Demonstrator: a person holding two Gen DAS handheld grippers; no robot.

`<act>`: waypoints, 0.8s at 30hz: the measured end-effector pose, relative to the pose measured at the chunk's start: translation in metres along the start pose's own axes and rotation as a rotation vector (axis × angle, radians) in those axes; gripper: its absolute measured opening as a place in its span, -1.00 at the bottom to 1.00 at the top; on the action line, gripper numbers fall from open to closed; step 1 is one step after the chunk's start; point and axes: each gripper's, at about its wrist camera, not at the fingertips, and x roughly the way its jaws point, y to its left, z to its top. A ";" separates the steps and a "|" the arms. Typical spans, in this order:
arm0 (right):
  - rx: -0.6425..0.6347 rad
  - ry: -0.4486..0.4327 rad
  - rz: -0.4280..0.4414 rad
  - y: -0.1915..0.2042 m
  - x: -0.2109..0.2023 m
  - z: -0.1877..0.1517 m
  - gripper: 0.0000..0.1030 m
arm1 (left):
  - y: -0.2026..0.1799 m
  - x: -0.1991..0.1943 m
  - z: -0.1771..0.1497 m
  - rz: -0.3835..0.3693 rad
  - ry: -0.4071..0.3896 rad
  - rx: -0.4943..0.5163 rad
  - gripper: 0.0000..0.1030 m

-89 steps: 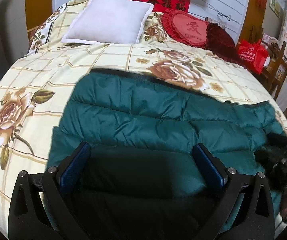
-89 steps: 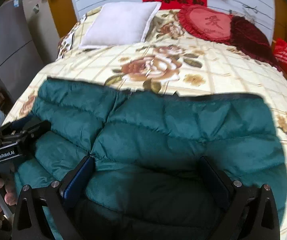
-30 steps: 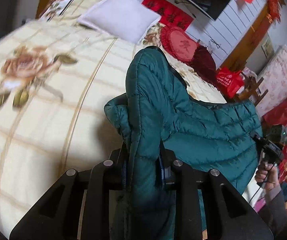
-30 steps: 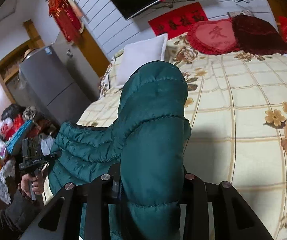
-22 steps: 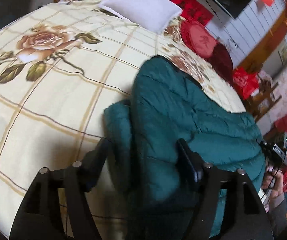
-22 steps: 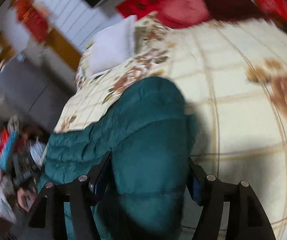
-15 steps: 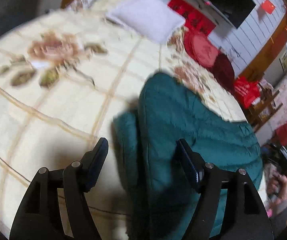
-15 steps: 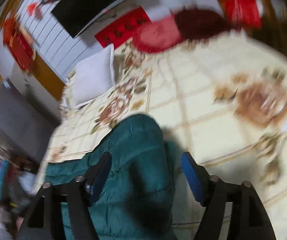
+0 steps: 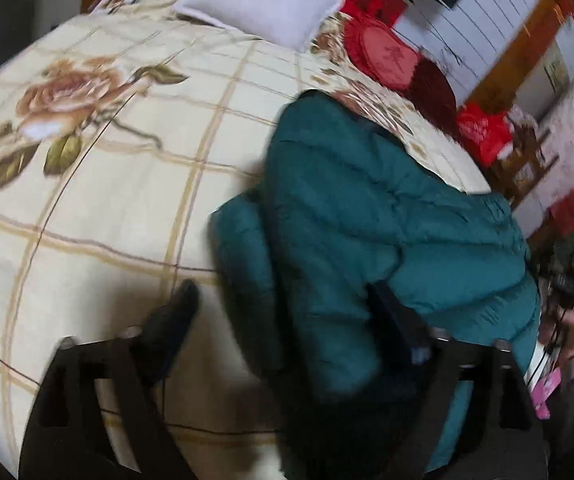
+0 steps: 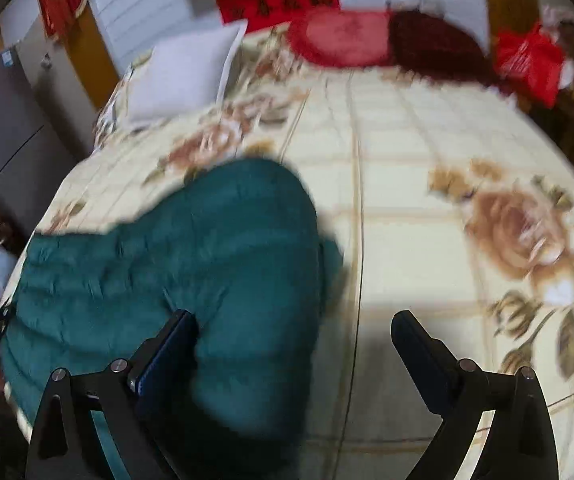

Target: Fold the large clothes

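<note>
Both grippers, left gripper [image 9: 283, 304] and right gripper [image 10: 293, 330], opening wide over the teal jacket [image 9: 367, 220]; nothing pinched; jacket folded on the floral bedspread [image 9: 107, 180].

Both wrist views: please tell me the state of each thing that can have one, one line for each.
Green jacket: folded over itself, lying on the bed, released.
Left tongs: opening, jacket between the jaws, not pressed.
Right tongs: opening, not gripping the jacket.
White pillow: lying flat at the head of the bed.
Bed cover: spread flat.
</note>
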 end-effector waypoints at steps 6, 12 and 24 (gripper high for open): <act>0.125 0.141 0.383 -0.031 0.029 -0.027 1.00 | 0.015 0.023 0.008 -0.081 0.036 -0.049 0.99; 0.044 0.148 0.497 -0.021 0.029 -0.032 1.00 | 0.007 0.024 0.008 -0.210 0.114 -0.035 0.99; -0.095 0.101 0.537 0.023 0.022 -0.024 0.01 | -0.031 0.017 0.005 -0.249 0.043 0.109 -0.25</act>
